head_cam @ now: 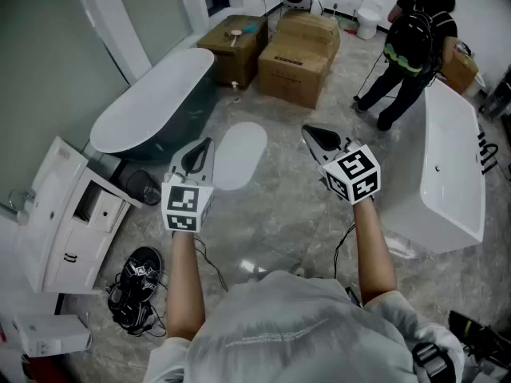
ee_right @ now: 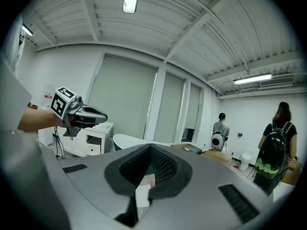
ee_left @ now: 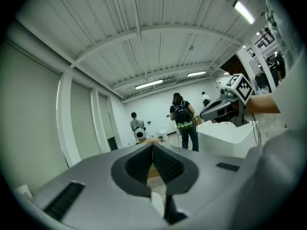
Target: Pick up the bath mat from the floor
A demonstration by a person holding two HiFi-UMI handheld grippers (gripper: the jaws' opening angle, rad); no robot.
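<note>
- The white tub (head_cam: pixel 455 174) stands at the right. It is the biggest thing in the room from here.
- A dark tub (head_cam: pixel 152 102) with a white rim lies along the left wall, with a white cabinet (head_cam: pixel 64 206) just beside its near end.
- Brown boxes (head_cam: pixel 295 54) are stacked at the far end, between the two tubs.
- A person (head_cam: pixel 411 46) with a backpack stands by the far corner of the white tub, facing away.
- The mat (head_cam: pixel 239 154), a white oval, lies flat on the grey floor between the tubs and near the boxes. In the head view it sits between the two grippers.
- The left gripper (head_cam: pixel 204 145) is held up at arm's length and points across the room. Its jaws are pressed together at the tips with nothing between them. In the head view its tips overlap the mat's left edge, but it hangs in the air and does not touch the mat.
- The right gripper (head_cam: pixel 308 132) is held level with the left, to the right of the mat. Its jaws are fully closed and empty, and it touches nothing.
- A black tangle of straps (head_cam: pixel 134 290) lies on the floor near the cabinet. I cannot tell what it is.
</note>
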